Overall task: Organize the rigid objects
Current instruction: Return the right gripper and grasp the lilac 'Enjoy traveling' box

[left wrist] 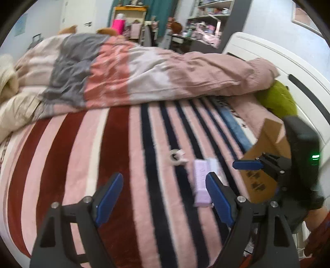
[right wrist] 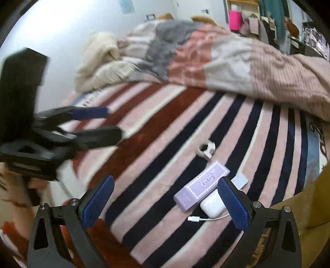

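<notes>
Open left tool (left wrist: 164,198) above striped blanket (left wrist: 115,148), purple box (left wrist: 201,183) alongside.

Two wrist cams low over a striped blanket (left wrist: 127,165), facing the heaped duvet (right wrist: 226,55); both share the purple box (right wrist: 201,185) & blanket.

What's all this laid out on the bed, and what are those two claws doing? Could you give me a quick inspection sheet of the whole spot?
Surface: striped blanket on a bed, pink, dark red and navy.
Job's things: lilac box, white earbud case, small white card, grey ring-shaped piece, all close together; the case touches the box.
Clutter: cardboard box at the bed's edge, green plush, rumpled duvet.
Grippers: left claw open, empty; right claw open, empty, above the blanket.
Cables: white charging cable lying by the case.
Surroundings: cluttered shelves, white headboard.
</notes>
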The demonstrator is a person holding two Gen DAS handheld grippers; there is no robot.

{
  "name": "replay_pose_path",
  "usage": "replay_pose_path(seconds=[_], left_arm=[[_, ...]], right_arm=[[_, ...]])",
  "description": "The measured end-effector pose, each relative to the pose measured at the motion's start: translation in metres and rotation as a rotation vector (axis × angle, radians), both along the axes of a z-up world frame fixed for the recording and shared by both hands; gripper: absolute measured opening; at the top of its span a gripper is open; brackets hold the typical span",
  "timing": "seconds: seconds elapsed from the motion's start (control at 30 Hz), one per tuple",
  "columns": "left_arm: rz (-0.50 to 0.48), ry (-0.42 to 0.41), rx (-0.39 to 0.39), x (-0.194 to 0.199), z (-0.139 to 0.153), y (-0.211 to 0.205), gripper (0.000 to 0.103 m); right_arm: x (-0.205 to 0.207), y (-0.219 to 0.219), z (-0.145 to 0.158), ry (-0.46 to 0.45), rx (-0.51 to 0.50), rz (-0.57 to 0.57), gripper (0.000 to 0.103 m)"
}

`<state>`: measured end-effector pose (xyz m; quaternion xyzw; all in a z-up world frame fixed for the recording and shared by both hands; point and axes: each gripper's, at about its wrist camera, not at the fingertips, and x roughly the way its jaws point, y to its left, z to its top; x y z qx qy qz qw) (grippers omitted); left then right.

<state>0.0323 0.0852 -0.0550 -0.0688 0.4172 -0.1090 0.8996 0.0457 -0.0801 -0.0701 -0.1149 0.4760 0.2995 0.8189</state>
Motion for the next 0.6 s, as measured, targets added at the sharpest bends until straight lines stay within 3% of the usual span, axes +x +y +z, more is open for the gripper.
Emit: replay_pose_path(seconds=[0.1,0.27,0.37,0.43,0.6], left_arm=[[0.015,0.028,-0.013,-0.003,-0.019,0.010,0.080],[0.033,0.044,-0.038,-0.008,-0.033,0.025,0.080],[0.044,0.047,-0.041,-0.012,-0.035,0.031,0.080],[0.049,0.050,-0.053,-0.011,-0.036,0.034,0.080],[0.034,0.061,-0.044,-0.012,-0.036,0.028,0.080]], right_arm=[[0.020,-0.002,-0.040,0.079,-0.019,-0.101,0.098],[0.052,-0.010,-0.080,0.113,-0.061,-0.233,0.056],[0.053,-0.007,-0.081,0.111,-0.056,-0.219,0.042],[0.049,-0.005,-0.079,0.122,-0.038,-0.174,0.036],[0.038,0.007,-0.087,0.174,-0.048,-0.110,0.036]])
